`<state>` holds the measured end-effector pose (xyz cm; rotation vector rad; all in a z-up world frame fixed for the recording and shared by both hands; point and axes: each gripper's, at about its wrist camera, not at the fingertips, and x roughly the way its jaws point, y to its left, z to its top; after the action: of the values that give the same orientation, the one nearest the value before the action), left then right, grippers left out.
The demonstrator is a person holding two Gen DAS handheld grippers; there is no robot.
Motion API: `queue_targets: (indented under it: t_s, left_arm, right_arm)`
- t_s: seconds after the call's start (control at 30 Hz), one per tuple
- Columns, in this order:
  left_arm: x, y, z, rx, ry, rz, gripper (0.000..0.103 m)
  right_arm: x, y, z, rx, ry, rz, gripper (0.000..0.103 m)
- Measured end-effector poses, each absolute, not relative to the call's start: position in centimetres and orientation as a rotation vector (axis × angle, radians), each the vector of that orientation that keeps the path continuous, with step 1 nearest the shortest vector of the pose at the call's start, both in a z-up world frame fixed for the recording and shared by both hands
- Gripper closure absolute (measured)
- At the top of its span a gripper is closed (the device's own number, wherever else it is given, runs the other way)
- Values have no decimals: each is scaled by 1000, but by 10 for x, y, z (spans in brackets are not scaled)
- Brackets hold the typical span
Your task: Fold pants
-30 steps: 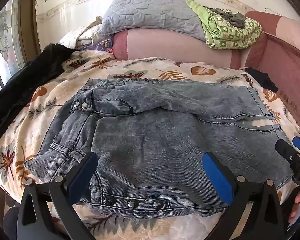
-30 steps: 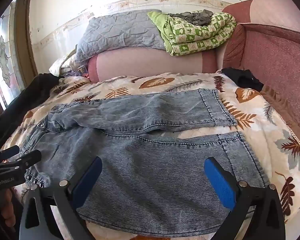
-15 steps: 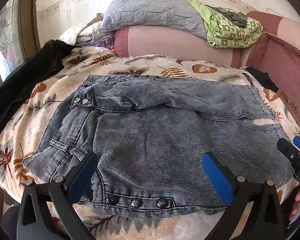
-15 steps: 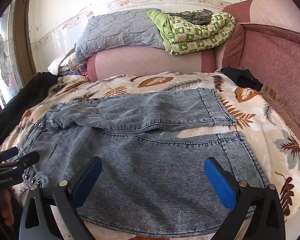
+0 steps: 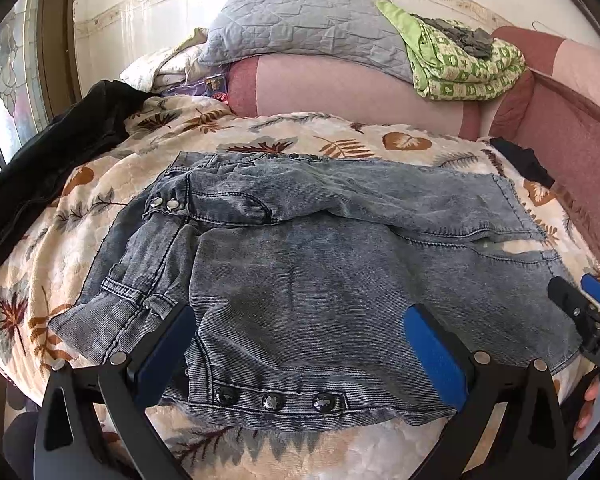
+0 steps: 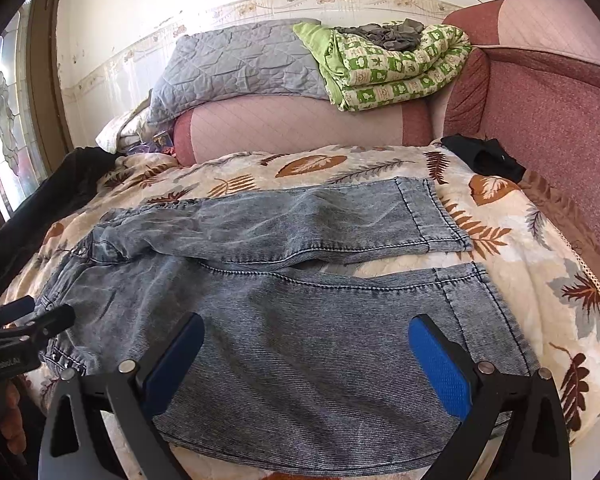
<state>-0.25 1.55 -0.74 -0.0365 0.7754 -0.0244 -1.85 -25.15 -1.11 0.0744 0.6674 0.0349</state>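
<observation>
While spread: one pants (image 5: 320, 280), two tongs (image 5: 300, 344).

Pants (image 5: 320, 264) flat on the bedspread (image 5: 340, 144), waist leftward, legs rightward; pillows (image 5: 300, 28) behind them.

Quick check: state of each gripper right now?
Left gripper: open, holding nothing, above the jeans waistband end.
Right gripper: open, holding nothing, above the near leg.

1. The grey denim pants (image 6: 284, 304) lie flat on the leaf-patterned bedspread (image 6: 548, 280).
2. The right tool (image 6: 306, 360) hangs above the pants' near leg, fingers spread wide, holding nothing.
3. The left tool (image 6: 24, 320) sits by the pants' waistband.
</observation>
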Motion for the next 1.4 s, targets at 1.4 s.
queue_targets:
  t_s: [1.4]
  left_arm:
    - [7, 101, -6, -127, 768, 120, 0]
  right_arm:
    - [-34, -296, -11, 137, 681, -59, 0]
